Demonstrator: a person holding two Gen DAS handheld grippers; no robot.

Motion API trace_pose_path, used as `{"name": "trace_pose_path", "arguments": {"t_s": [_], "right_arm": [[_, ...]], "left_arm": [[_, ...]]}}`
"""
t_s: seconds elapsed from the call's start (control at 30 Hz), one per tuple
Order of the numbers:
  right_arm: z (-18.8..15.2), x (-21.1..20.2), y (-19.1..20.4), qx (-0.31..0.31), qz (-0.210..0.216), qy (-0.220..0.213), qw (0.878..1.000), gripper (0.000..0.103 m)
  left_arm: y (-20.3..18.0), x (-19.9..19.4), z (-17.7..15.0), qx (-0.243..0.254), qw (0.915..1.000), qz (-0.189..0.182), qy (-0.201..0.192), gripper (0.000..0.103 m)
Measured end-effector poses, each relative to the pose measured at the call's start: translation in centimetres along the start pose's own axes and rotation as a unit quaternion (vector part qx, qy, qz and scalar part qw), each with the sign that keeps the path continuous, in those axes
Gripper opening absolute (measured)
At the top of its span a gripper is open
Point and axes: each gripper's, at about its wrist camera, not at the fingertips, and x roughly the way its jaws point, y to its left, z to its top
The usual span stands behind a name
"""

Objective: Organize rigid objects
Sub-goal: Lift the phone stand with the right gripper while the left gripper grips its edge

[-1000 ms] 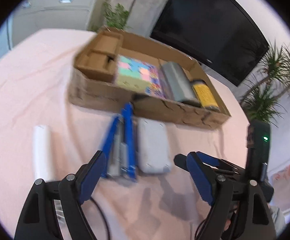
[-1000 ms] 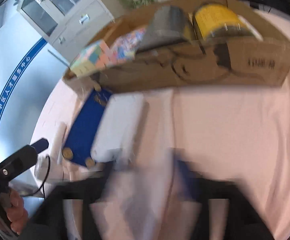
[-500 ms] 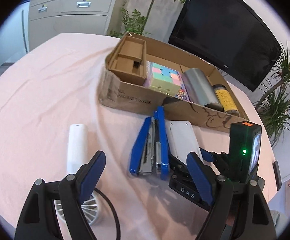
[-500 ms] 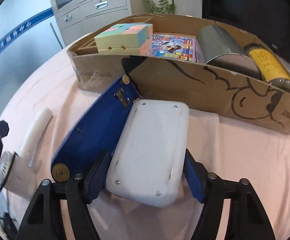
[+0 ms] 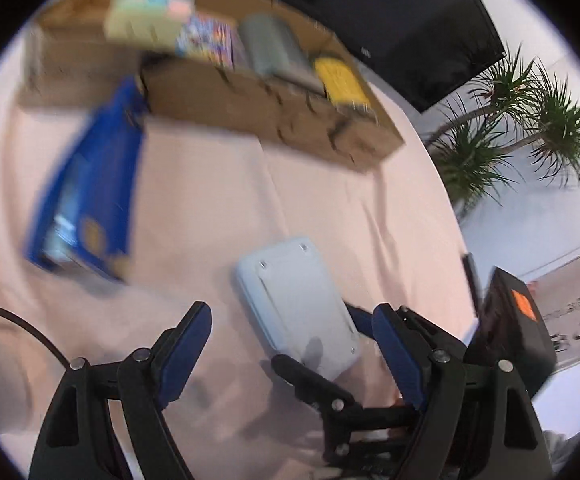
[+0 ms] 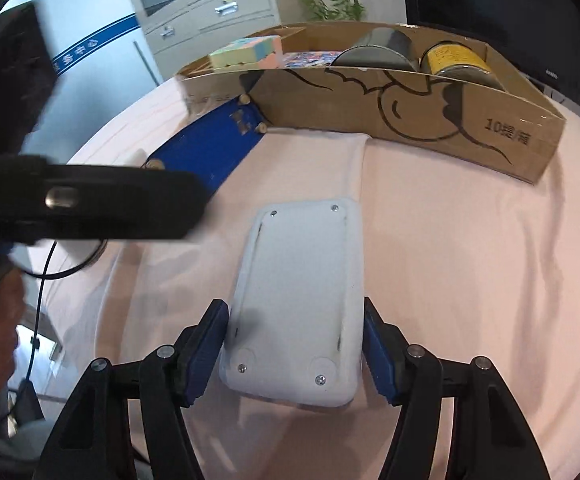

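My right gripper (image 6: 294,350) is shut on a white flat device (image 6: 300,292), its blue pads against both long sides; the device is held low over the pink cloth. In the left wrist view the same white device (image 5: 298,304) shows with the right gripper (image 5: 354,344) holding its near end. My left gripper (image 5: 290,352) is open and empty, just left of and above the device. A blue stapler (image 5: 89,196) lies by the cardboard box (image 5: 249,108); it also shows in the right wrist view (image 6: 209,144), touching the box (image 6: 410,120).
The box holds a pastel cube (image 6: 245,50), a colourful card pack (image 6: 310,58), a grey cylinder (image 6: 374,54) and a yellow-label jar (image 6: 454,56). A black cable (image 6: 45,264) and a white fan (image 6: 85,248) lie at the left. Plants (image 5: 510,120) and a television (image 5: 390,12) stand behind.
The right gripper has closed on the white device and pulled it away from the stapler and the box. The left gripper has swung right and closer, with motion blur.
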Motion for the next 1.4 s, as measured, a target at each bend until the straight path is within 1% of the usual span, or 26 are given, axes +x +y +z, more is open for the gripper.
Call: {"name": "trace_pose_path", "arguments": {"t_s": [0.03,0.1,0.17,0.2,0.23,0.27,0.3,0.33,0.4,0.47,0.5,0.53,0.57,0.6,0.63,0.67,0.73,0.8,0.83,0.93,1.03,1.1,1.13,1.2,1.3,1.4], "right_arm": [[-0.5,-0.5,0.2,-0.011,-0.012,-0.013,1.0,0.071],[-1.2,-1.6,0.5,-0.035,-0.024,-0.038,0.998,0.075],[-1.6,-2.0,1.2,-0.06,-0.035,-0.055,0.996,0.075],[-1.8,-1.8,1.8,-0.08,-0.05,-0.057,0.994,0.075],[-1.9,-1.1,2.2,-0.096,-0.064,-0.049,0.992,0.072],[-1.7,-0.3,2.4,-0.099,-0.077,-0.039,0.991,0.07],[-1.5,0.2,2.2,-0.089,-0.073,-0.037,0.993,0.068],[-1.1,0.4,1.6,-0.065,-0.058,-0.035,0.996,0.067],[-0.5,0.5,0.1,-0.018,-0.018,-0.031,0.999,0.066],[0.1,0.6,-2.0,0.048,0.043,-0.027,0.998,0.066],[0.5,0.7,-3.7,0.103,0.097,-0.024,0.99,0.066],[0.6,0.5,-4.8,0.138,0.133,-0.022,0.981,0.066],[0.5,0.9,-6.3,0.183,0.183,-0.017,0.966,0.066],[0.3,1.4,-8.1,0.237,0.238,-0.015,0.942,0.066],[0.1,1.4,-8.9,0.257,0.258,-0.018,0.931,0.067],[0.1,1.1,-9.6,0.265,0.264,-0.027,0.927,0.069],[0.1,0.3,-10.3,0.26,0.23,-0.032,0.937,0.076],[0.2,-0.8,-11.5,0.262,0.174,-0.037,0.949,0.083],[0.3,-1.6,-12.2,0.262,0.132,-0.041,0.955,0.088],[1.1,-3.7,-12.9,0.231,0.036,-0.05,0.971,0.089],[2.1,-4.3,-11.3,0.176,0.005,-0.041,0.984,0.089],[2.6,-3.2,-9.4,0.14,-0.029,-0.012,0.99,0.085],[2.6,-2.5,-8.4,0.125,-0.044,0.004,0.991,0.079],[2.4,-0.6,-6.7,0.106,-0.07,0.036,0.991,0.073],[1.7,0.2,-4.8,0.087,-0.117,0.037,0.989,0.071],[1.9,0.3,-4.6,0.092,-0.097,0.032,0.991,0.07]], "left_arm": [[-0.1,0.5,-0.1,-0.007,0.9999,-0.007,0.008,0.08],[-0.2,1.3,-0.5,-0.017,0.9995,-0.019,0.018,0.077],[-0.2,2.0,-0.7,-0.028,0.9986,-0.032,0.031,0.07],[-0.2,2.4,-0.8,-0.033,0.9981,-0.037,0.037,0.062],[-0.1,2.9,-0.9,-0.038,0.9976,-0.039,0.043,0.055],[0.0,3.4,-0.9,-0.041,0.9975,-0.034,0.046,0.052],[0.1,3.6,-0.8,-0.044,0.9975,-0.032,0.046,0.044],[0.1,3.6,-0.8,-0.045,0.9975,-0.031,0.044,0.038],[-0.2,3.3,-0.5,-0.042,0.9981,-0.027,0.035,0.036],[-1.4,2.7,-0.1,-0.027,0.9991,-0.022,0.021,0.036],[-1.8,2.2,0.2,-0.019,0.9995,-0.02,0.015,0.036],[-2.4,1.8,0.6,-0.01,0.9997,-0.021,0.01,0.036],[-2.9,1.5,1.0,-0.002,0.9996,-0.028,0.006,0.036],[-3.5,1.3,1.5,0.008,0.9992,-0.04,0.001,0.036],[-3.9,1.3,1.9,0.014,0.9985,-0.053,0.001,0.037],[-4.5,1.5,2.4,0.02,0.9975,-0.067,0.002,0.037],[-5.1,1.8,2.8,0.025,0.9954,-0.092,0.003,0.04],[-5.6,2.1,3.1,0.031,0.9956,-0.088,-0.008,0.042],[-5.7,2.2,3.1,0.036,0.9955,-0.087,-0.014,0.047],[-5.1,2.8,2.9,0.03,0.9967,-0.074,-0.013,0.052],[-3.6,4.2,2.7,0.009,0.9983,-0.055,0.012,0.052],[-2.6,5.1,2.6,-0.006,0.998,-0.057,0.029,0.052],[-2.2,5.5,2.5,-0.012,0.9971,-0.065,0.038,0.052],[-1.8,5.8,2.4,-0.017,0.9955,-0.08,0.048,0.052],[-1.6,6.0,2.0,-0.017,0.9939,-0.092,0.059,0.052],[-1.7,6.3,1.8,-0.017,0.993,-0.096,0.066,0.052]]}}
